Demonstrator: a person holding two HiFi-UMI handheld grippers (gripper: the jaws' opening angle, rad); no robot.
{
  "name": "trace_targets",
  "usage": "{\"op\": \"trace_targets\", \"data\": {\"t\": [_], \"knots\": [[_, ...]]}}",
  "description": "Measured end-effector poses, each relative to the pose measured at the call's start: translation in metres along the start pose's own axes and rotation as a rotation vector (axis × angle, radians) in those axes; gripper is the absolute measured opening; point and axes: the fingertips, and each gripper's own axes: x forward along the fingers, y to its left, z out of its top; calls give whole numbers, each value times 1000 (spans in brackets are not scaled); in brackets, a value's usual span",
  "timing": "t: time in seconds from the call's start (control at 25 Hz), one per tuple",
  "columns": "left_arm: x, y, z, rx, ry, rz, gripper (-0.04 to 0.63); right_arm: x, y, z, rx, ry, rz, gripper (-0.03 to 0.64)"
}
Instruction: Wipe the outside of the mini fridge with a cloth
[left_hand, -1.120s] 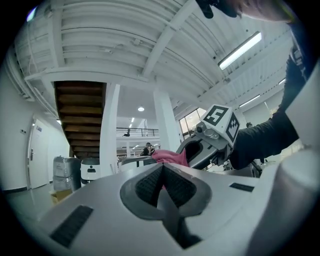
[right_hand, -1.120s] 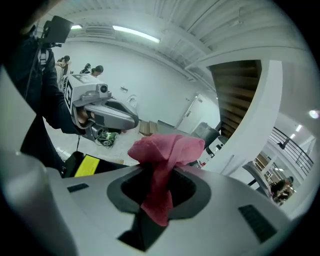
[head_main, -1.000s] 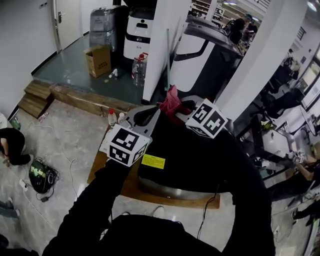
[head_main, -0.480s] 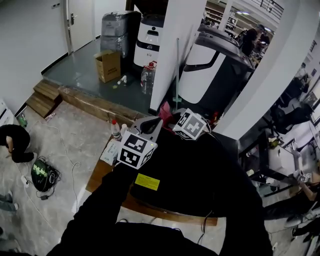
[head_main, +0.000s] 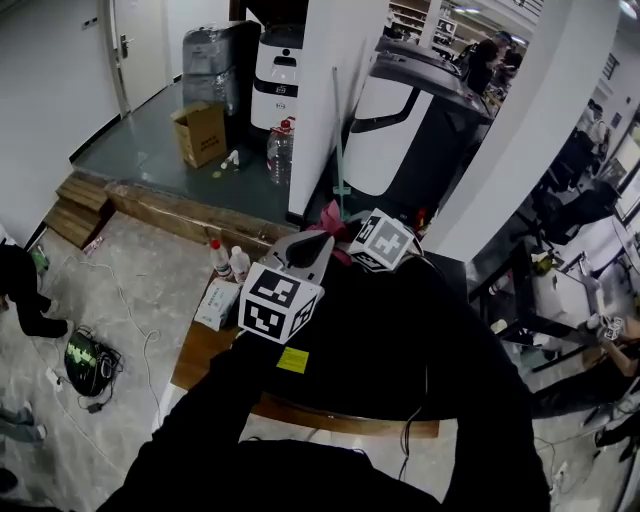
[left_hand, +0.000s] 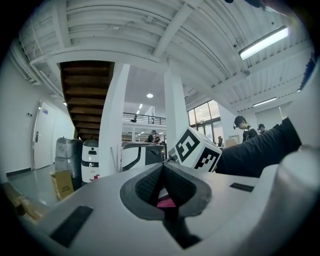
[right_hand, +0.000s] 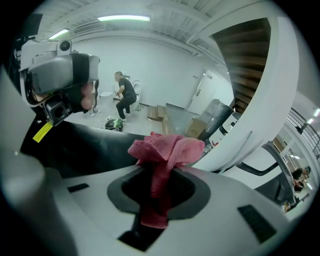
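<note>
Both jaws closed, right gripper (right_hand: 160, 176) on pink cloth (right_hand: 166, 148), left gripper (left_hand: 162, 172) empty, over mini fridge (right_hand: 90, 147).

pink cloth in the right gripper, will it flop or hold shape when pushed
Probably floppy: the pink cloth bunches in soft folds above the right gripper, which is shut on it. Likely light, since a narrow pinch holds it. Its nubbly weave should drag, not slip, on the mini fridge.

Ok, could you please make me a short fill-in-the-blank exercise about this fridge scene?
1. The right gripper holds a pink ___.
2. The mini fridge is ___ in colour.
3. The sticker on its top is ___.
Missing words: cloth; black; yellow.
</note>
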Motion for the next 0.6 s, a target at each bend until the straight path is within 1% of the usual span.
{"op": "trace_targets", "data": {"t": [0.32,0.6], "knots": [[17,-71,2,12,-12,-141,6,-51,-8,-72,85,68,-101,87],[34,-126,-1,19,-1,-244,6,-103,-16,-140,173,132,-185,87]]}}
